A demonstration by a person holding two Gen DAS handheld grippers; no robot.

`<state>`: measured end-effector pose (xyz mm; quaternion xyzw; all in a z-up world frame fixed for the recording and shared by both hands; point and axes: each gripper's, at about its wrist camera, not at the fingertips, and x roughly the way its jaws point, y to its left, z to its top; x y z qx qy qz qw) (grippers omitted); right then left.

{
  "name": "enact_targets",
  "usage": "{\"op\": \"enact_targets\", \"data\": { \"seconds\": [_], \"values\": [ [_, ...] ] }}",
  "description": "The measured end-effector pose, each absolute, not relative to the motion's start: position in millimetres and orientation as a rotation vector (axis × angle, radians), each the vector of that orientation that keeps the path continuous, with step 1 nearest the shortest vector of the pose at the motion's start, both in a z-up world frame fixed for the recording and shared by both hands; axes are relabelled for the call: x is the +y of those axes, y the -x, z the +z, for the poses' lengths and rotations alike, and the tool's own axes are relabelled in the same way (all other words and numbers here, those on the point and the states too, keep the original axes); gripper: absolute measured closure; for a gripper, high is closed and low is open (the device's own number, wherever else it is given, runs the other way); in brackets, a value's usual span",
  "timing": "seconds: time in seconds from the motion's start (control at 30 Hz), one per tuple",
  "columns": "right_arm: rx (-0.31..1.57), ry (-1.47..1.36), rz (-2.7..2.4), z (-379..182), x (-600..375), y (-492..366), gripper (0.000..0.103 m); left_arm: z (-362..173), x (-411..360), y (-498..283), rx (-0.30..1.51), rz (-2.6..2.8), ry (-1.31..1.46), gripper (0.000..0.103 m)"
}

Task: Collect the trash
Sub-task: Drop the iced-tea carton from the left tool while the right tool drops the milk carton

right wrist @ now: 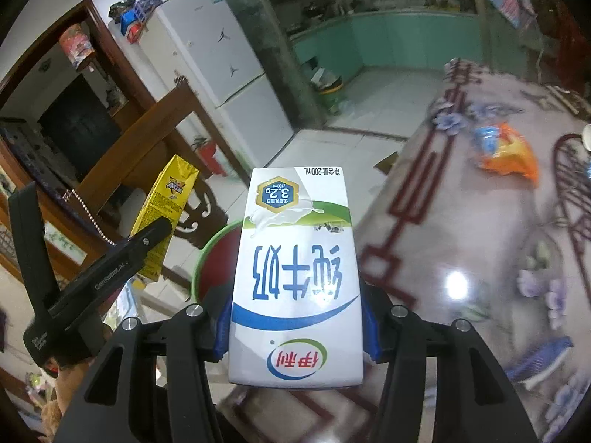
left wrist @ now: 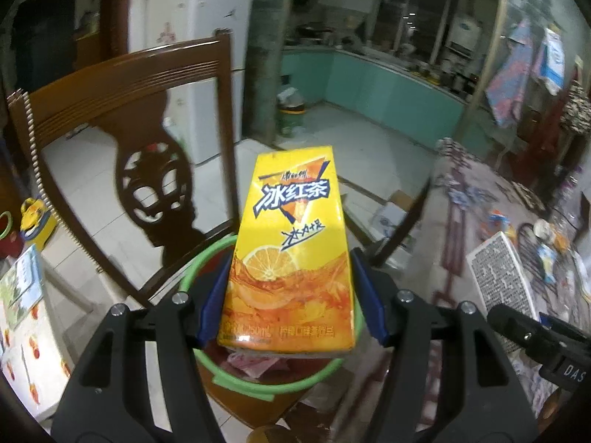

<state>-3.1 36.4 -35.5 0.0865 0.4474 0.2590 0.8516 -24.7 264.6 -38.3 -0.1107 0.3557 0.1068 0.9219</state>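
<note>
On my left wrist view, the left gripper (left wrist: 291, 295) is clamped on a yellow iced-tea carton (left wrist: 291, 251). The carton fills the centre of the frame, its lower half sitting between the two blue pads (left wrist: 218, 295), which press on its side faces; its upper half sticks out past the fingertips toward the top of the frame. Directly behind and below the carton I see the green-rimmed bin (left wrist: 258, 387), its rim curving out at the lower centre of the frame, with some pinkish scraps inside. A brown wooden chair (left wrist: 122, 118) fills the left of the frame.

On my right wrist view, the right gripper (right wrist: 295, 317) grips a white milk carton (right wrist: 295, 277), printed side toward the camera and upside down. It stands at the centre of the frame, its bottom third wedged between the blue pads (right wrist: 369, 336) and the rest reaching beyond them. The bin's green rim (right wrist: 207, 254) peeks out just left of this carton, at middle left of centre. Further left, the other gripper's black arm (right wrist: 110, 269) holds the yellow carton tilted. The patterned table (right wrist: 461, 277) blurs across the right side, with an orange wrapper (right wrist: 509, 158) lying on it at upper right.
</note>
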Motion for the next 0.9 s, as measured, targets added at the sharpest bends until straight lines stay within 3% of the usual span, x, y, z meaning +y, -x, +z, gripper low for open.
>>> {"op": "enact_targets", "data": {
  "seconds": [0.57,0.9],
  "values": [
    [1.031,-0.041,0.625,-83,116,-13,0.052,-55,285,20,0.778,0.295,0.211,0.044],
    [0.994,0.033,0.625,-81,131,-22,0.05,-52,290,21,0.757,0.324,0.236,0.043]
  ]
}}
